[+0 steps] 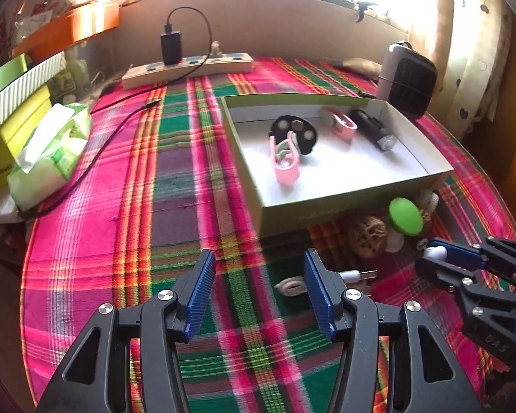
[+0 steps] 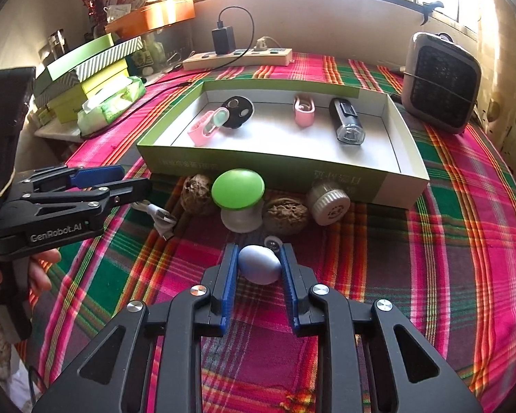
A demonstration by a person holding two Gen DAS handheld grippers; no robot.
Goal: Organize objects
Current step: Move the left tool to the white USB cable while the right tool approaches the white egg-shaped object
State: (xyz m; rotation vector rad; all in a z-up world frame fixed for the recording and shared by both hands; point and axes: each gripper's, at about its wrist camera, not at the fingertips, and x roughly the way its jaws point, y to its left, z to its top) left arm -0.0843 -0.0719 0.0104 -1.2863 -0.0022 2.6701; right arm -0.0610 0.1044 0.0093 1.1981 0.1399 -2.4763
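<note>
My right gripper [image 2: 259, 251] is shut on a pale blue egg-shaped object [image 2: 259, 265] that rests low over the plaid cloth. Just beyond it stand a green mushroom-shaped lamp [image 2: 238, 187], two walnuts [image 2: 285, 215], a white ribbed cap [image 2: 328, 206] and a white USB cable [image 2: 160, 215]. Behind them lies the open shallow box [image 2: 258, 168], holding two pink clips, a black disc and a black flashlight [image 2: 347, 120]. My left gripper [image 1: 259, 258] stands open over bare cloth, left of the cable [image 1: 357, 274]. The left wrist view also shows the right gripper [image 1: 426, 256] pinching the egg.
A grey fan heater [image 2: 442, 82] stands at the back right. A power strip [image 2: 237, 57] with a black charger lies along the far wall. A tissue pack [image 2: 111, 103] and stacked boxes [image 2: 86, 69] crowd the left side. A hand [image 2: 41, 275] holds the left gripper.
</note>
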